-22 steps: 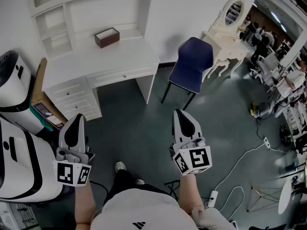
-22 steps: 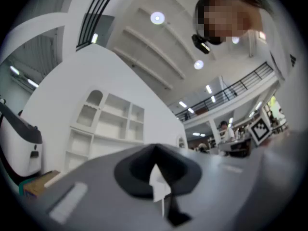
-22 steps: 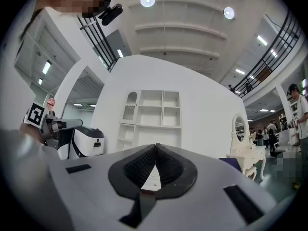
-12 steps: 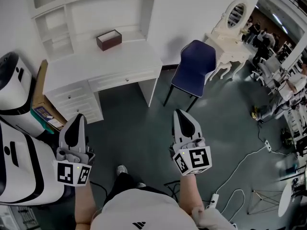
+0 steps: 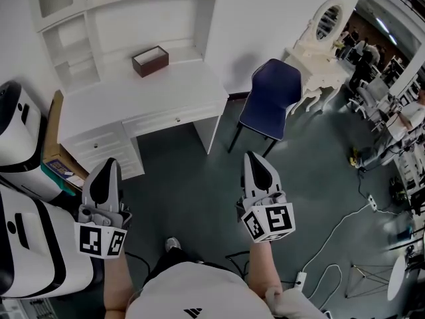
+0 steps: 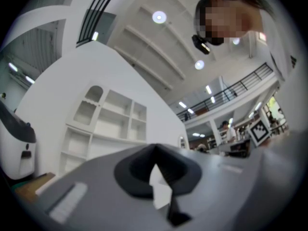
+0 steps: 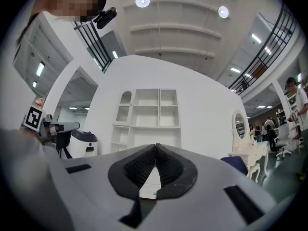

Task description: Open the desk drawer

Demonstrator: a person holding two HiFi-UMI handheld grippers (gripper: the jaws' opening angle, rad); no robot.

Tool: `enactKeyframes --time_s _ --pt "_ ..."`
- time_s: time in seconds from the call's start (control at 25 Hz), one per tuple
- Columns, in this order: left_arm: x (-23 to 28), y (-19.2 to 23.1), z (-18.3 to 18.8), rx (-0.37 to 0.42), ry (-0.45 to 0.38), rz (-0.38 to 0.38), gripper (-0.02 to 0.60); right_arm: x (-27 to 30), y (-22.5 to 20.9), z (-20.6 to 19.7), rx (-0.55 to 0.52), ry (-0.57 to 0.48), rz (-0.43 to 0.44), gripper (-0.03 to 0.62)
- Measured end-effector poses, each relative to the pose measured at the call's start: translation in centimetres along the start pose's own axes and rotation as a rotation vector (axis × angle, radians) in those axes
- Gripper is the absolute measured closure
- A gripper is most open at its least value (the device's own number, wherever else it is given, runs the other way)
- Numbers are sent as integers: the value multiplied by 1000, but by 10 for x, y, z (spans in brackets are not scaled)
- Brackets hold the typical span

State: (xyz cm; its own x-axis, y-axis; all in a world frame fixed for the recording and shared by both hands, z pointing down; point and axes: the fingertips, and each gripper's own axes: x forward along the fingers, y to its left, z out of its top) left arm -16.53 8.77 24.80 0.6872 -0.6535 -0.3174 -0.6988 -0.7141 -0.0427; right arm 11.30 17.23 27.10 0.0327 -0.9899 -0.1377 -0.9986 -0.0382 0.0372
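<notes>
The white desk (image 5: 143, 92) stands against the far wall under a shelf unit. Its shallow centre drawer (image 5: 174, 119) with a small knob is closed, and so is the stack of side drawers (image 5: 99, 146) on the left. My left gripper (image 5: 106, 161) is over the floor well short of the side drawers, shut with nothing between its pads (image 6: 155, 147). My right gripper (image 5: 255, 156) hangs over the dark floor in front of the chair, also shut and empty (image 7: 156, 145). Both point toward the desk, apart from it.
A brown box (image 5: 149, 60) sits on the desk top. A blue chair (image 5: 270, 100) stands right of the desk, with a white vanity table and mirror (image 5: 317, 42) beyond it. White machines (image 5: 23, 244) and a cardboard box (image 5: 56, 148) crowd the left. Cables (image 5: 332, 234) lie on the floor at right.
The desk and chair have slid slightly down the head view, toward the grippers. The foot below has shifted back. Both grippers keep their places and stay shut.
</notes>
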Motion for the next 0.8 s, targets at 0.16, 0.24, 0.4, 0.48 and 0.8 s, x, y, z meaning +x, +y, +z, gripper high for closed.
enactKeyframes --time_s 0.16,0.24,0.4,0.48,0.8 --pt "14 12 -6 -4 -3 -14 575 18 1 -4 4 0 -7 609" --pt "21 19 -9 -5 -6 -21 575 27 3 -6 4 0 -9 609" --pt "30 34 -14 -10 -11 -31 575 42 8 -8 2 -5 -16 609" --pt "34 41 -15 -14 -11 -36 575 49 11 -7 2 -7 -22 609" --pt "39 57 -22 -28 -12 -55 575 59 19 -6 -4 -9 -40 609"
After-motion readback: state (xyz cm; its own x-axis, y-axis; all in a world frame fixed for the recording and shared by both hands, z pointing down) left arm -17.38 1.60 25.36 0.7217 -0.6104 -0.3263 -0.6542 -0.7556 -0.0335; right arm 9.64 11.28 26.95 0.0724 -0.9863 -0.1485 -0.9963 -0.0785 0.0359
